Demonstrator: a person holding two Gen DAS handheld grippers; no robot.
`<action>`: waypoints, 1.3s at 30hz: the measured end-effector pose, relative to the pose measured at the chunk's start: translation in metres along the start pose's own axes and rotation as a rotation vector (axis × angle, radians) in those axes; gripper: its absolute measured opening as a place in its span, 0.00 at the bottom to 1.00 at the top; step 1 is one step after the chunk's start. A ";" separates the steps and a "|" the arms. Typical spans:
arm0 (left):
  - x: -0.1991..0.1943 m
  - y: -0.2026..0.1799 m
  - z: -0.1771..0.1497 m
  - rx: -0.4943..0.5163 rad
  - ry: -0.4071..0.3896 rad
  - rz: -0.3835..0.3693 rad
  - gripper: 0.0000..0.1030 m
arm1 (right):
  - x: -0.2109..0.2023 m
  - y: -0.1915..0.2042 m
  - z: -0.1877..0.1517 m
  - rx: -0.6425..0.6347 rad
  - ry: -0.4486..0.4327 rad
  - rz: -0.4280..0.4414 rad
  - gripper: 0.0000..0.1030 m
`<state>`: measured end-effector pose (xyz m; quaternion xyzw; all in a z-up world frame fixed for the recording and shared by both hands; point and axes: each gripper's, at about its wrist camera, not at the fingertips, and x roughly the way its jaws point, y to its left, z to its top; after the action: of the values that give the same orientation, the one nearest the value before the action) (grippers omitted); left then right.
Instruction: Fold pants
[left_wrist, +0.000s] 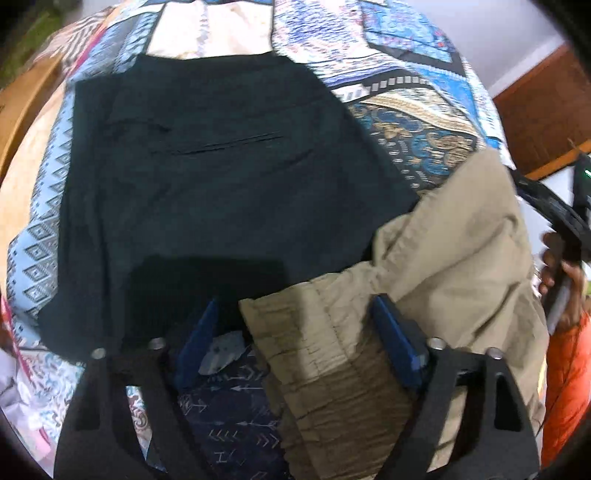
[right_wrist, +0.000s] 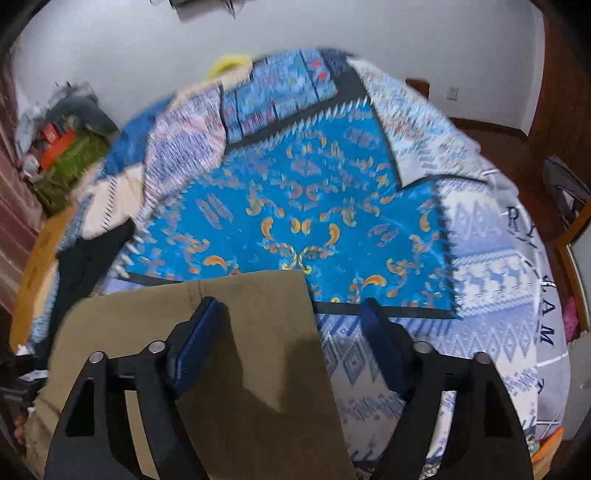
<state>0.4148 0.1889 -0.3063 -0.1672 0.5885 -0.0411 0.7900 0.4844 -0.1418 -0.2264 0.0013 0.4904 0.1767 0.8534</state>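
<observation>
Khaki pants (left_wrist: 454, 258) lie bunched at the near right of the bed, their gathered waistband (left_wrist: 325, 354) between the wide-apart blue pads of my left gripper (left_wrist: 295, 332), which is open. In the right wrist view a flat khaki part of the pants (right_wrist: 236, 354) lies under my right gripper (right_wrist: 291, 325), which is open; its left pad (right_wrist: 199, 339) rests over the cloth and the right pad is over the quilt. A dark folded garment (left_wrist: 207, 177) lies spread on the bed ahead of the left gripper.
A patterned blue patchwork quilt (right_wrist: 303, 206) covers the bed. The other hand-held gripper and a hand (left_wrist: 565, 258) show at the right of the left wrist view. Clutter (right_wrist: 62, 147) lies by the far left wall. Wooden bed frame (right_wrist: 37, 266) runs along the left.
</observation>
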 end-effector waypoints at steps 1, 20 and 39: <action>-0.002 0.000 -0.001 0.001 -0.003 -0.019 0.66 | 0.001 0.000 0.000 0.008 -0.002 0.008 0.68; -0.121 -0.047 -0.013 0.142 -0.358 0.222 0.41 | -0.122 0.016 0.014 0.020 -0.194 0.046 0.09; -0.228 -0.107 -0.110 0.247 -0.514 0.250 0.41 | -0.285 0.021 -0.074 0.004 -0.370 0.072 0.09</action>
<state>0.2558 0.1239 -0.0920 -0.0012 0.3758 0.0286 0.9263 0.2856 -0.2213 -0.0226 0.0533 0.3250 0.2029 0.9222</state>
